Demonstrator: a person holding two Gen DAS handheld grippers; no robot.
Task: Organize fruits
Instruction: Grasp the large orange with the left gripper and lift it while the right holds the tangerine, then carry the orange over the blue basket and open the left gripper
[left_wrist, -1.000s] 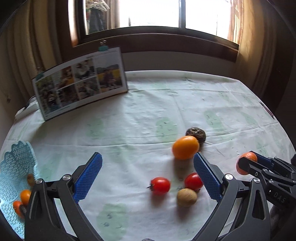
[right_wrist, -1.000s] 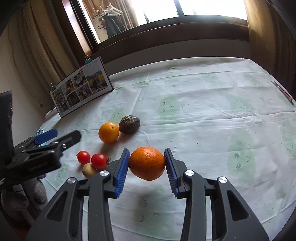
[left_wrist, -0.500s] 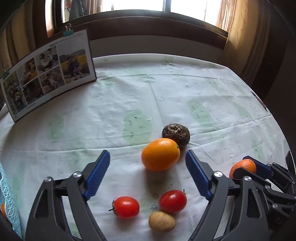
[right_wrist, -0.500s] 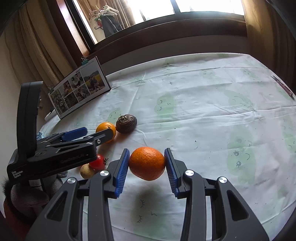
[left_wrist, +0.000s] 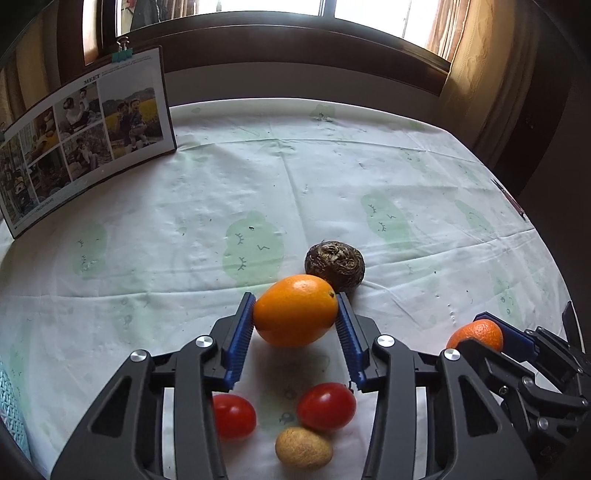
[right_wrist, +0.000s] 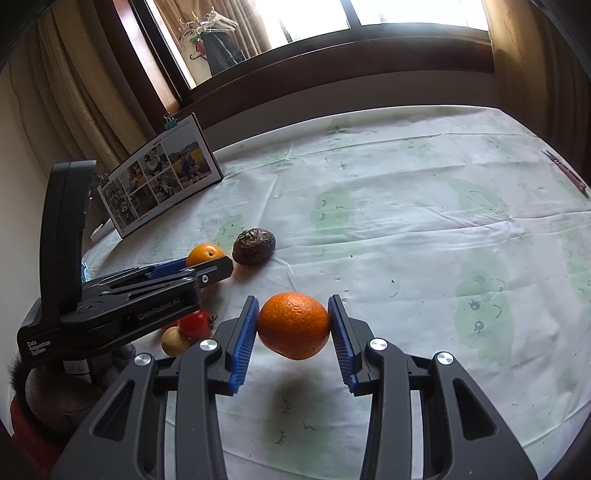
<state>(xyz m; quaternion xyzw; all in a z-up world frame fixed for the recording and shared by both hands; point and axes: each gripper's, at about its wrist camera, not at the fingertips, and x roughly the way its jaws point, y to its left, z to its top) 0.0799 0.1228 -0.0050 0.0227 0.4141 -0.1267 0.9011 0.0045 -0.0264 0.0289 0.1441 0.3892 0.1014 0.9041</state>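
Left wrist view, nearest first: a tan nut-like fruit (left_wrist: 303, 447) lies just under the camera, touching a red tomato (left_wrist: 326, 406); a second tomato (left_wrist: 233, 416) lies beside them to the left, partly hidden by the left finger arm. None of the three is between the pads.

Next out, the left gripper (left_wrist: 295, 317) is closed on the smooth orange fruit (left_wrist: 295, 309). Both blue pads touch its flanks. The fruit's long axis runs across the gripper, pad to pad, so the grasp bears on its two ends. Whether it has left the tablecloth (left_wrist: 184, 236) cannot be told, though a shadow shows beneath it.

Immediately beyond, the wrinkled dark fruit (left_wrist: 335, 263) sits at the orange fruit's far right shoulder, touching or nearly so, close to the right pad tip. Judgement: lifting straight up, not pushing forward, would avoid knocking it.

Right wrist view: the right gripper (right_wrist: 293, 326) is clamped on a pebbled mandarin (right_wrist: 293, 325), held clear of the cloth with its shadow below. It stands to the right of the left gripper and further from the pale blue basket (left_wrist: 11, 413), whose edge shows at the far left margin of the left view.

Furthest: a photo calendar (left_wrist: 85, 133) stands propped at the table's back left, well apart from the fruit.

Judgement: the basket lies left of and behind the left gripper, so the left hand is the nearer one to carry its fruit there.
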